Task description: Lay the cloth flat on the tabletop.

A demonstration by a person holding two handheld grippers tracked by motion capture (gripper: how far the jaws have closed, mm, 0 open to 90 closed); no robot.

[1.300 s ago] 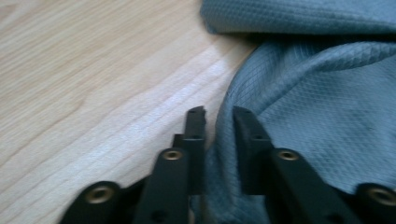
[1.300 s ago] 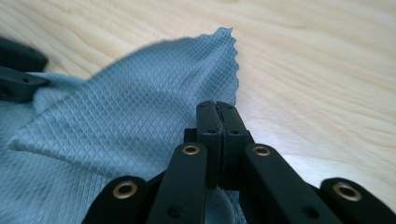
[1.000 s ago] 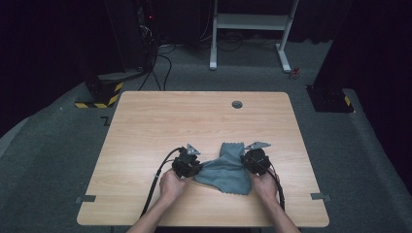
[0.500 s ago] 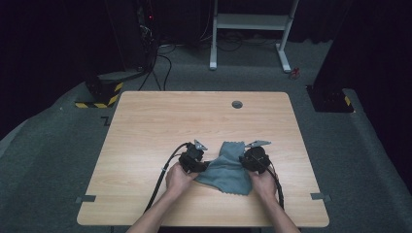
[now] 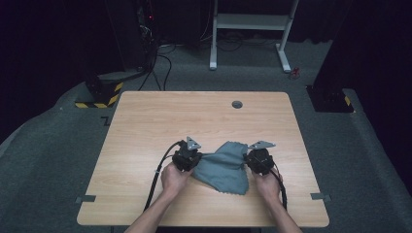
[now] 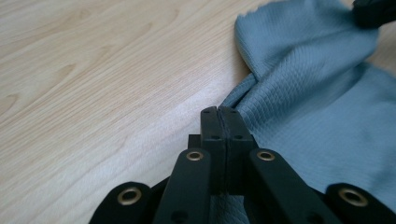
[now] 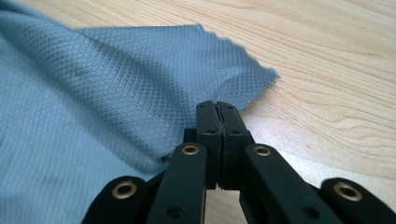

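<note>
A grey-blue cloth (image 5: 223, 167) lies rumpled on the near middle of the wooden table (image 5: 145, 126). My left gripper (image 5: 198, 159) is at its left corner. In the left gripper view the gripper (image 6: 218, 112) has its jaws pressed together, having just closed, and the cloth (image 6: 317, 93) gathers into folds at the tips. My right gripper (image 5: 248, 160) is at the cloth's right edge. In the right gripper view the gripper (image 7: 217, 107) also has its jaws together, with the cloth (image 7: 93, 93) running in beside and under them. Both grippers point inward at each other.
A round cable hole (image 5: 237, 104) sits near the table's far edge. Small tape tabs (image 5: 87, 199) mark the near corners. On the floor beyond stand a white frame (image 5: 252, 24), a yellow-and-black striped base (image 5: 97, 97) and a black base (image 5: 330, 99).
The left gripper has shifted a little at the cloth's left corner, which now looks drawn out to its tips. The right gripper has stayed where it was.
</note>
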